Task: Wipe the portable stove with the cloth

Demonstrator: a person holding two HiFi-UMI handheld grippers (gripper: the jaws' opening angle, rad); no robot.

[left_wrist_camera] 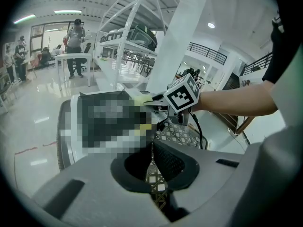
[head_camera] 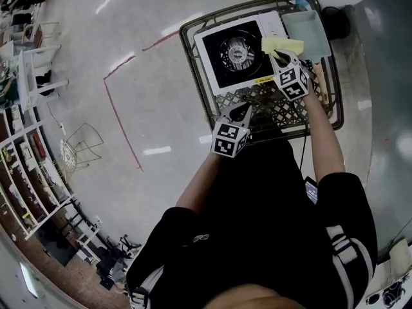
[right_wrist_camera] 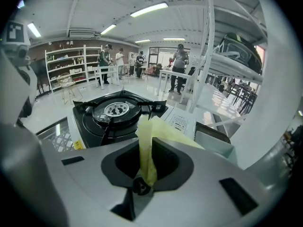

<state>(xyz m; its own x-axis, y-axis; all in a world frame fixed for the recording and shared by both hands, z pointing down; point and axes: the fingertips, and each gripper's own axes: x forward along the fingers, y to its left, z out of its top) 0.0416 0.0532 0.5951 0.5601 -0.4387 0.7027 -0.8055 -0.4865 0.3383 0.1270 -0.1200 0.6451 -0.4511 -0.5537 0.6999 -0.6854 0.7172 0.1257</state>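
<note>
At a lattice-topped metal table (head_camera: 273,111), a yellow cloth (head_camera: 282,46) held at the right edge of a portable stove (head_camera: 238,53).
Stove set toward the table's far side, black-topped round a single burner, with a grey tray (head_camera: 308,34) just beside it on the right. Right gripper (head_camera: 278,56) clamped on the cloth, the fabric pinched deep between the jaws and bunched over the stove's white side panel next to the tray. Left gripper (head_camera: 244,112) closed on nothing, poised above bare lattice just short of the stove's near edge.
</note>
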